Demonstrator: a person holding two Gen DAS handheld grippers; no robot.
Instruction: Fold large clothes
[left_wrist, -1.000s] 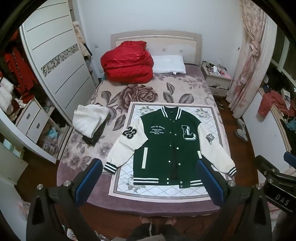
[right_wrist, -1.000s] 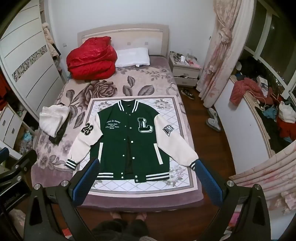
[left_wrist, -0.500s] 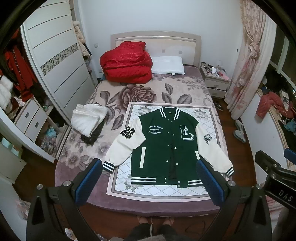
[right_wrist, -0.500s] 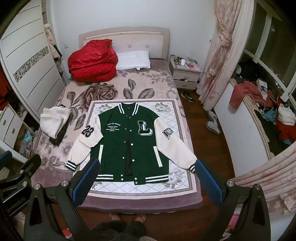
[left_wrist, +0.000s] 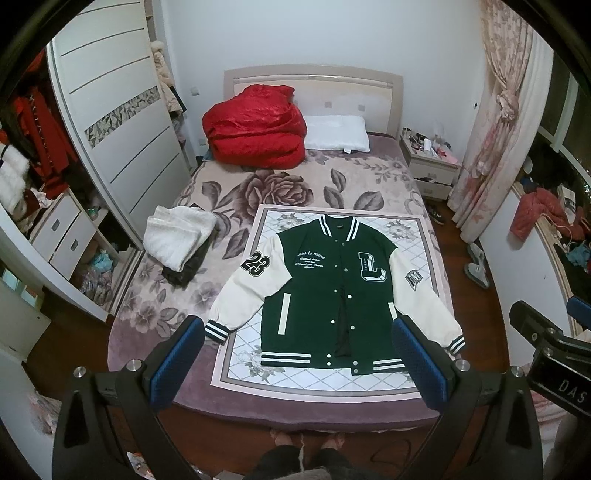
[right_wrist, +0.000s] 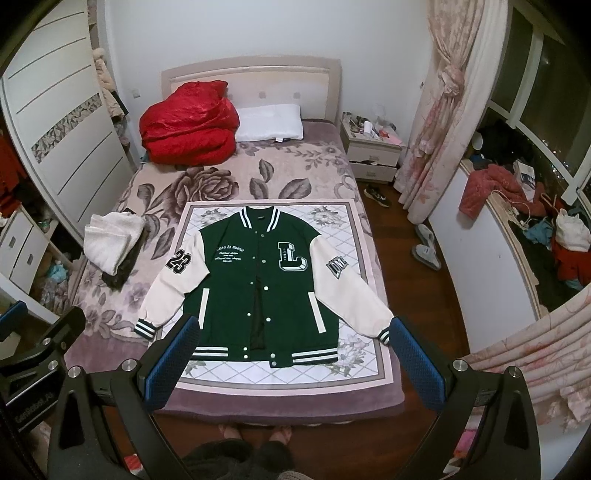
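A green varsity jacket with cream sleeves lies flat, front up, on a white patterned mat at the foot of the bed; it also shows in the right wrist view. Its sleeves spread out to both sides. My left gripper is open and empty, held high above the bed's foot. My right gripper is open and empty, also high above the foot edge. Neither touches the jacket.
A red quilt and white pillow lie at the headboard. A white folded cloth on dark clothes lies at the bed's left edge. Wardrobe stands left, nightstand and curtains right. The person's feet stand at the bed's foot.
Both grippers have drawn back and risen slightly, so the jacket sits a little higher and smaller in both views. The jaws stay open. The jacket has not moved.
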